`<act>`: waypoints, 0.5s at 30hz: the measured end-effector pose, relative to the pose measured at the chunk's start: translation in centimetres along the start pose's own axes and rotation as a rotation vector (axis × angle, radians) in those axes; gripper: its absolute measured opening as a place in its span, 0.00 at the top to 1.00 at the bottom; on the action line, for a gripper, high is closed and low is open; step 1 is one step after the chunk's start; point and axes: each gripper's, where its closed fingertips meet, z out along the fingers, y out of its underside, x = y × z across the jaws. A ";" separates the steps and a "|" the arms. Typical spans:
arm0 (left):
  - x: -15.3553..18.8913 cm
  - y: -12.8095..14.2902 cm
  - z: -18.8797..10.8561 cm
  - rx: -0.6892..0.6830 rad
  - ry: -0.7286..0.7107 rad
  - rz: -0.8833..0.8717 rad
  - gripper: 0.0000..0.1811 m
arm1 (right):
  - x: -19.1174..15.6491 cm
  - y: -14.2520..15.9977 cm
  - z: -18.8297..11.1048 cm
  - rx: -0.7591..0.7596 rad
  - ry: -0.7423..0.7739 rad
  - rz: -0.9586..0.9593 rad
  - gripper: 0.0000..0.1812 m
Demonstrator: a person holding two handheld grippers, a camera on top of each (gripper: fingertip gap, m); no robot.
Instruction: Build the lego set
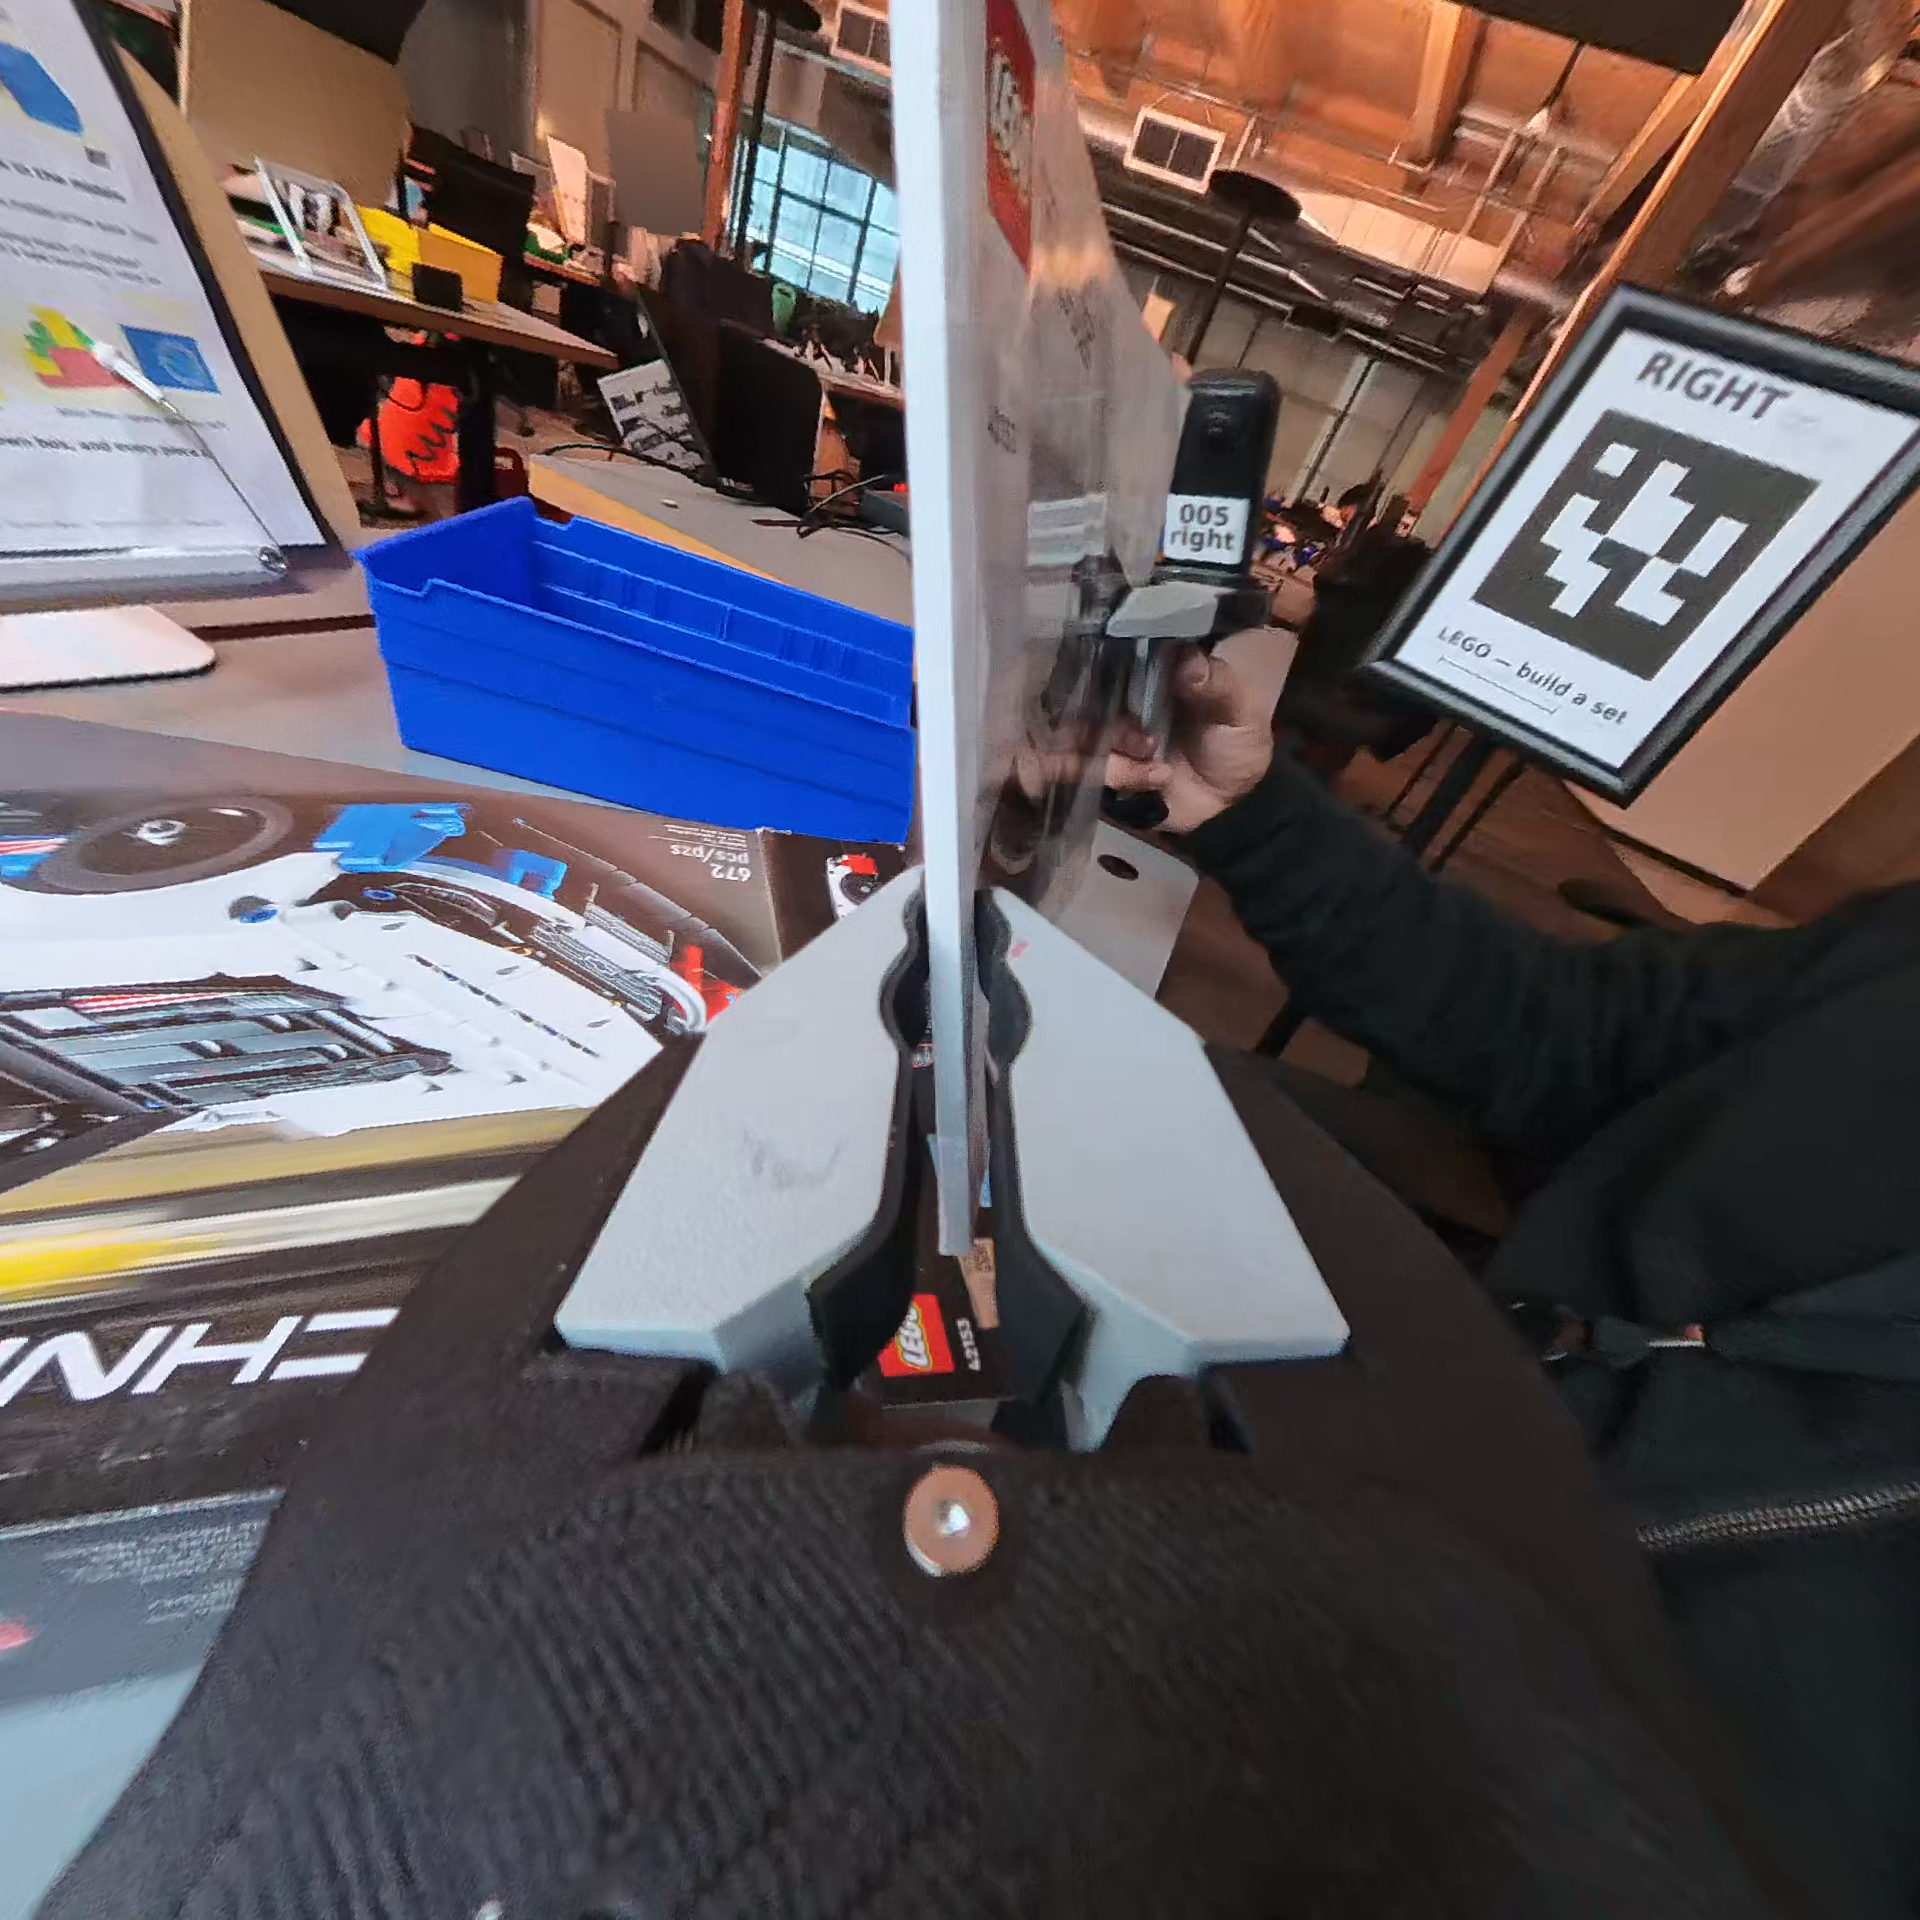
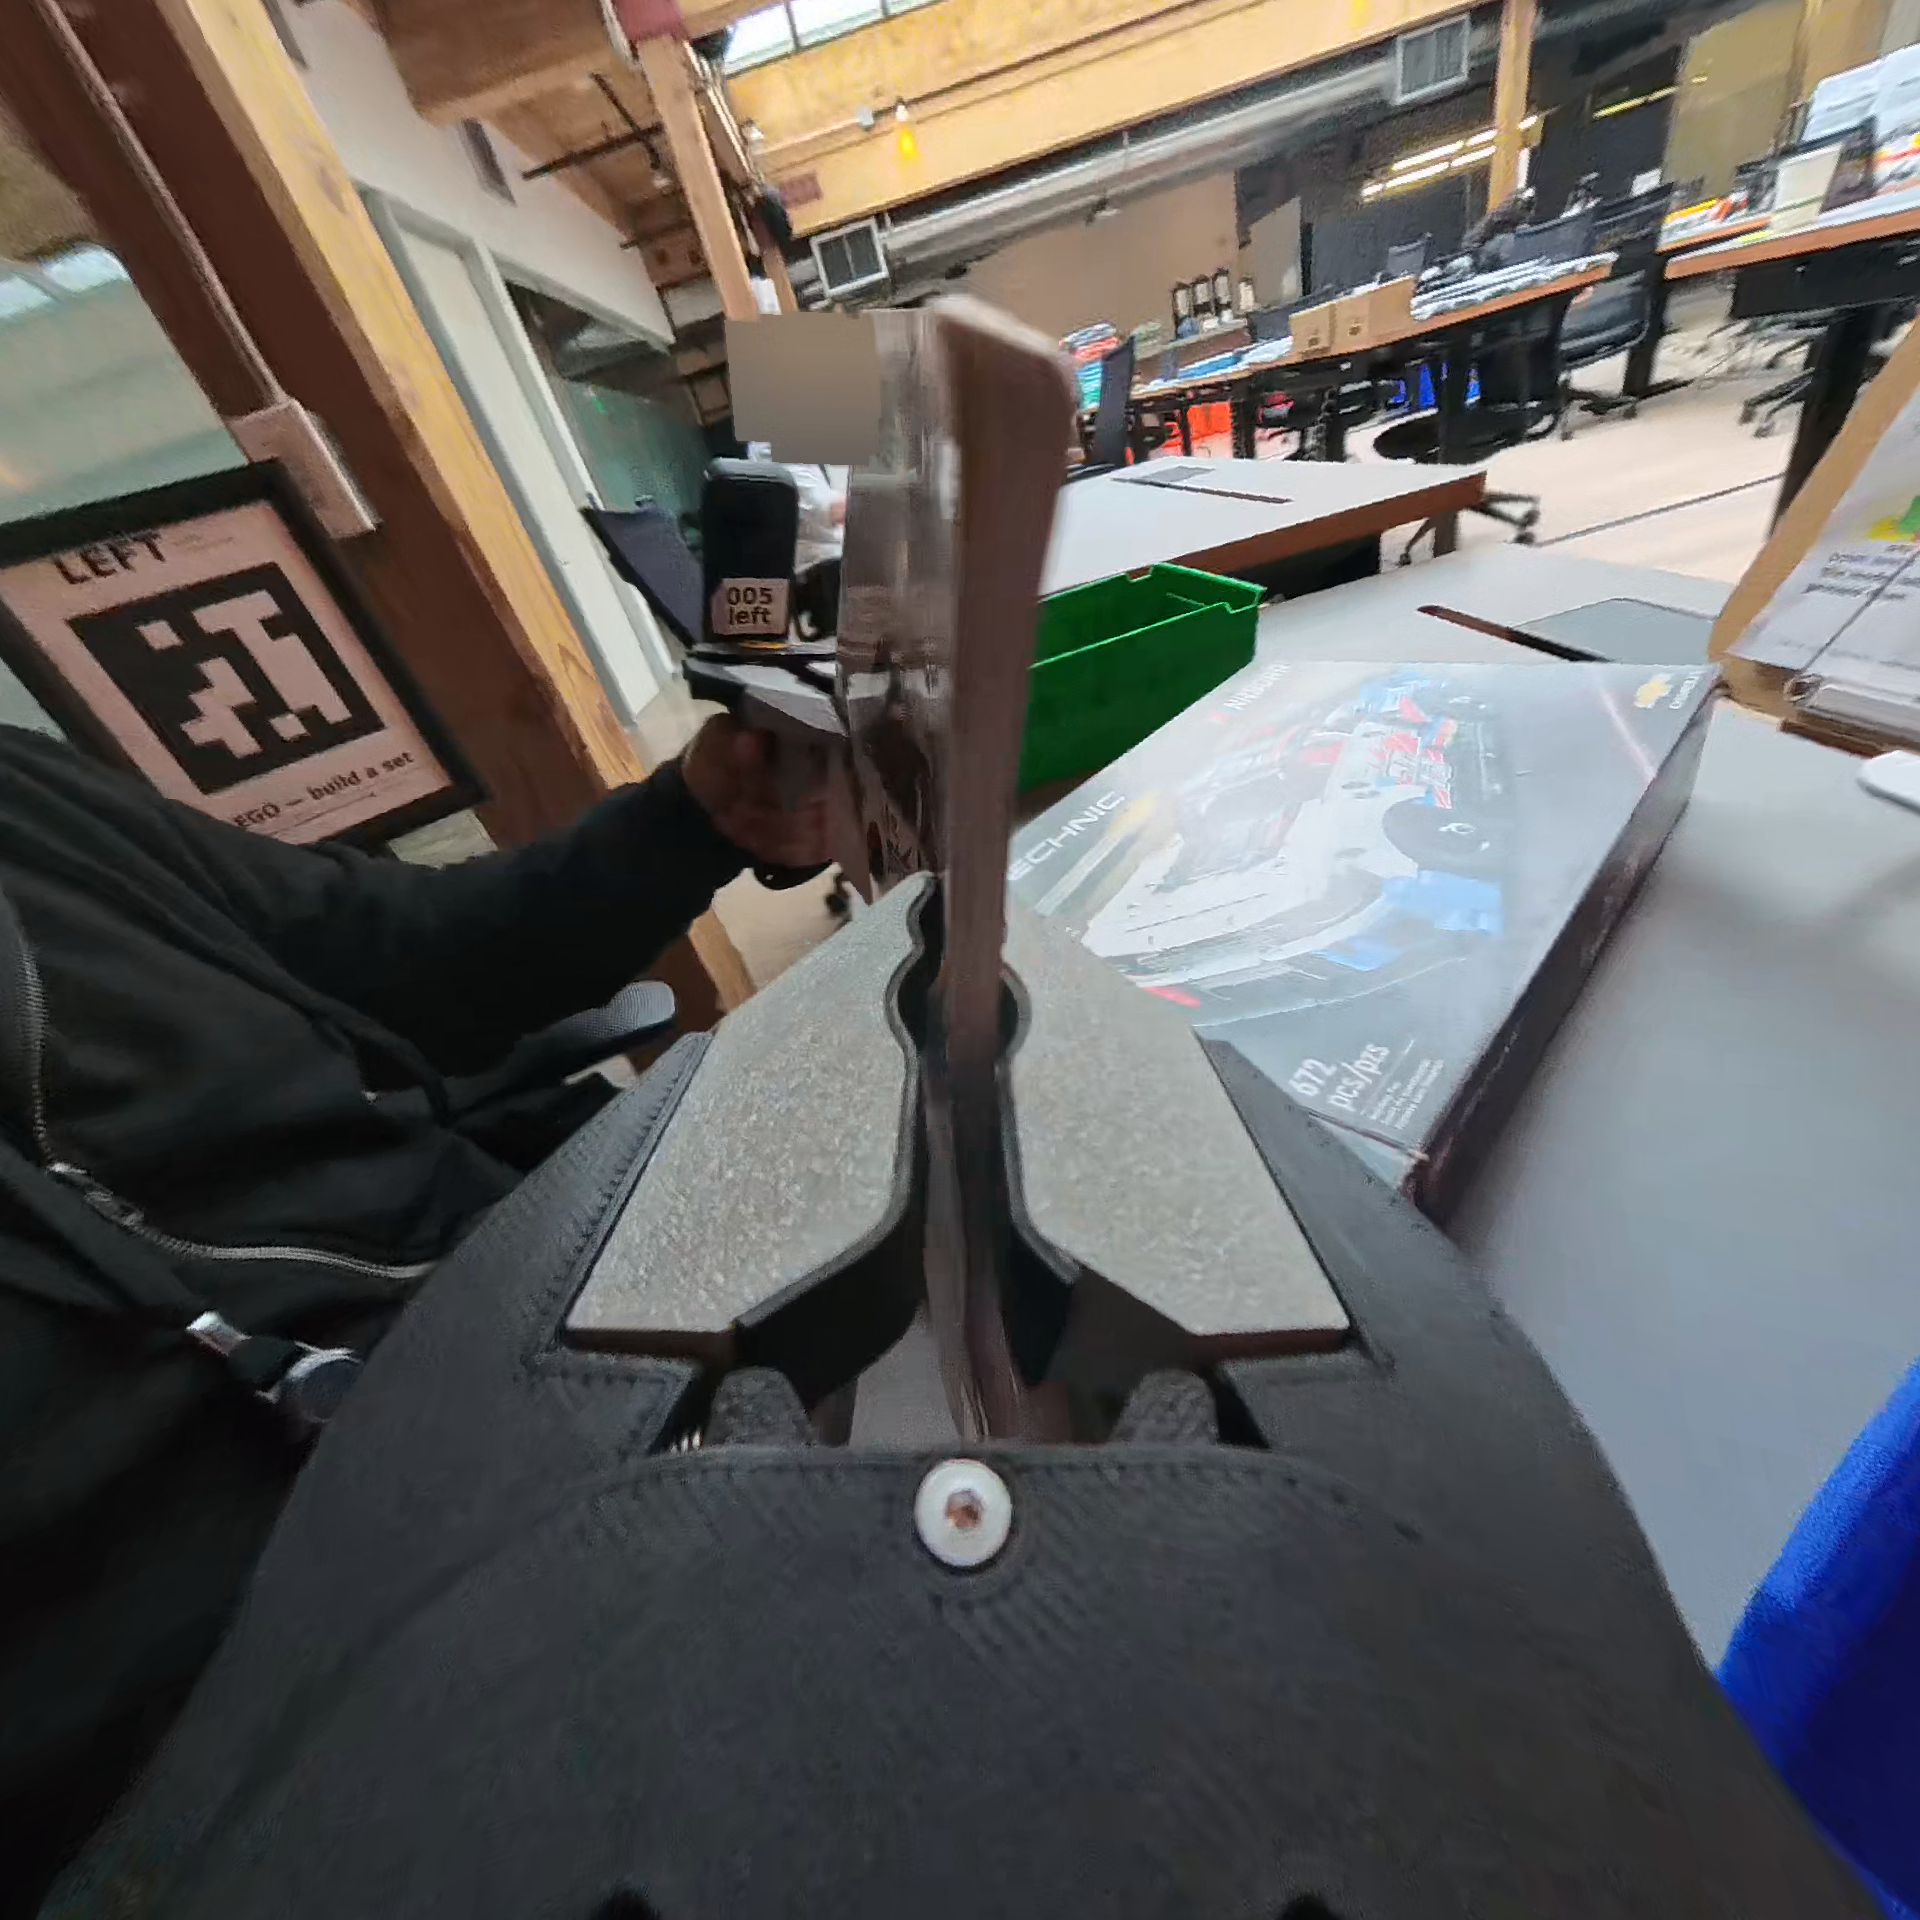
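Note:
My left gripper (image 1: 951,935) is shut on a thin flat booklet pack (image 1: 940,520) in clear plastic wrap, held upright and seen edge-on. My right gripper (image 2: 961,935) is shut on the same pack (image 2: 997,623), which shows here as a brown sheet with clear wrap beside it. Each gripper pinches an opposite edge, and the pack hangs in the air between them. The right gripper also shows in the left wrist view (image 1: 1143,665), partly behind the wrap, with a hand on it. The left gripper shows in the right wrist view (image 2: 779,696). The set's box (image 1: 312,987) lies flat on the table, also in the right wrist view (image 2: 1403,862).
A blue bin (image 1: 644,665) stands behind the box, and a green bin (image 2: 1132,665) at the far side. An instruction stand (image 1: 104,312) is at the left. Framed marker signs (image 1: 1662,540) (image 2: 218,665) stand at the sides. The person's black sleeve (image 1: 1455,956) reaches across. One gripper's finger ends stand about 20 cm off the other's.

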 end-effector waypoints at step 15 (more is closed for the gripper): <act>-0.9 -0.5 -0.5 0.073 -0.010 0.292 0.94 | -5.1 0.0 0.8 -0.079 0.291 -0.843 0.98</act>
